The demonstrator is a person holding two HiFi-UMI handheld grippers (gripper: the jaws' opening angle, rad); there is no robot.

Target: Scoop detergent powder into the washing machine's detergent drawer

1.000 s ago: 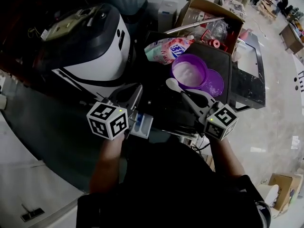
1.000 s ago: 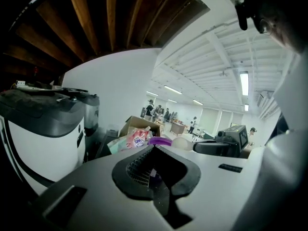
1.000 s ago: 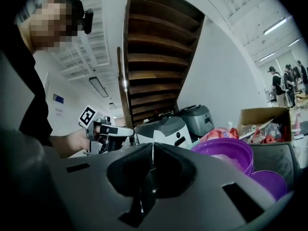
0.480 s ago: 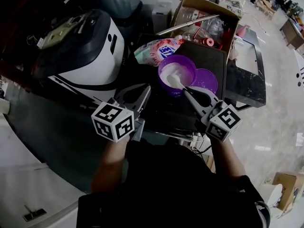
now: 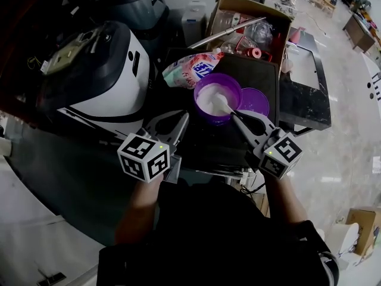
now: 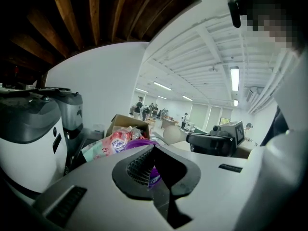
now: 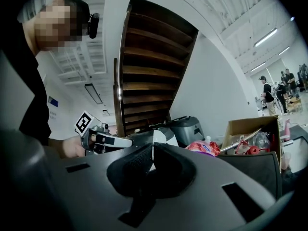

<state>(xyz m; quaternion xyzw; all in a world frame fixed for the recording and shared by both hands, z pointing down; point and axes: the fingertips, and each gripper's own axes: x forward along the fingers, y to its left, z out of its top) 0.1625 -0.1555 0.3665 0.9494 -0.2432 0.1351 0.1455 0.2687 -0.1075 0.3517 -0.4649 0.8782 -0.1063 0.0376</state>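
Scoop (image 5: 219, 102) now in purple tub (image 5: 202, 83) on black tabletop (image 5: 262, 73); right gripper (image 5: 233, 115) clamps scoop, left gripper (image 5: 182, 120) closed, empty.

purple tub (image 5: 200, 88): open, white powder (image 5: 208, 102) inside | white scoop (image 5: 221, 104): bowl in powder

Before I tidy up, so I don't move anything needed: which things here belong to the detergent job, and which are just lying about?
Job: purple tub of powder, white scoop in the right gripper, detergent bag, washing machine.
Lying about: cardboard box, white jug.

Black tabletop (image 5: 263, 75): purple tub (image 5: 201, 108), lid (image 5: 256, 103), probably detergent pouch (image 5: 189, 68).
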